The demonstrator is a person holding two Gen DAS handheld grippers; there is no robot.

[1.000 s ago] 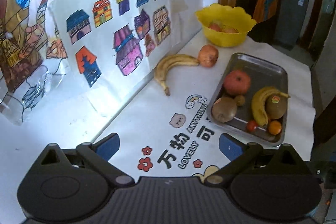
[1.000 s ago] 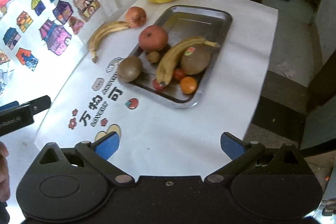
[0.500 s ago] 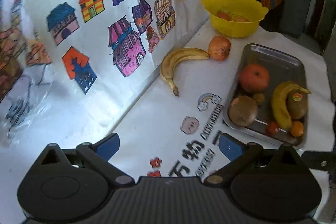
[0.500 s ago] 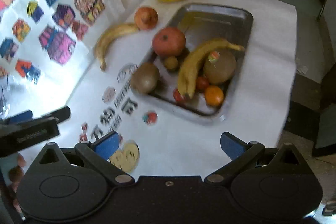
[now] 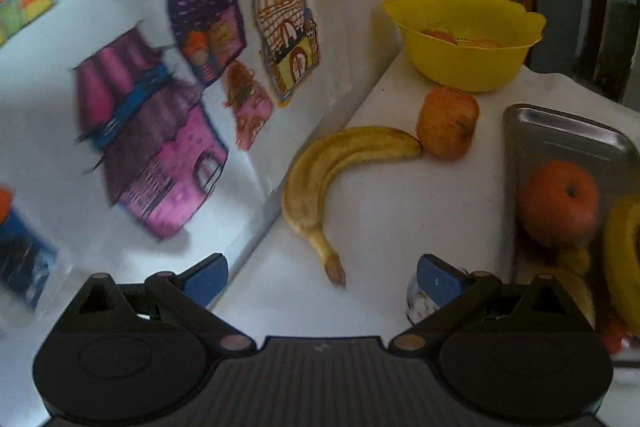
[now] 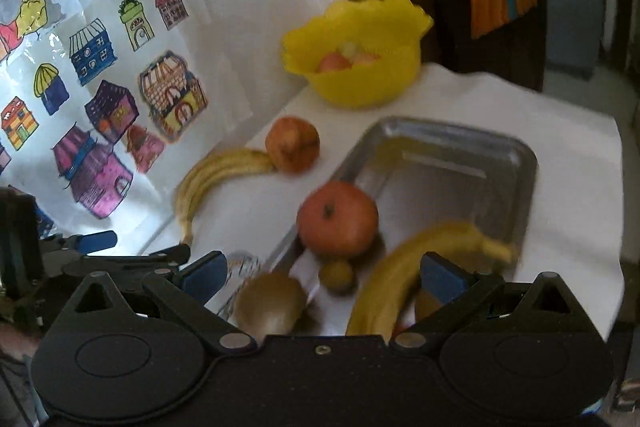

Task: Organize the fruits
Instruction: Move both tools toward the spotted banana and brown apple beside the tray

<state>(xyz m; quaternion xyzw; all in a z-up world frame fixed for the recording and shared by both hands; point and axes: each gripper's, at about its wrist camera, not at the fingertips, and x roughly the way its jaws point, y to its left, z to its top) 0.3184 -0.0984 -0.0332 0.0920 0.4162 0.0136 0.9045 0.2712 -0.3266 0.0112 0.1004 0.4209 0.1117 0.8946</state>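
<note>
- While nothing is held, the left gripper (image 5: 322, 273) is kept wide above the loose banana (image 5: 332, 173) on the counter (image 5: 400, 211).
- The right gripper (image 6: 322, 273) is spread wide over the tray (image 6: 452, 163), where an apple (image 6: 338, 219), a kiwi (image 6: 270, 303) and a second banana (image 6: 404, 275) are seen.

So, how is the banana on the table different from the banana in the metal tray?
The table banana lies on the white cloth beside the wall, its tip at an apple; the tray banana lies inside the metal tray among other fruit. The table banana is duller with brown marks; the tray banana looks brighter yellow. Both are curved, whole and unpeeled.
</note>
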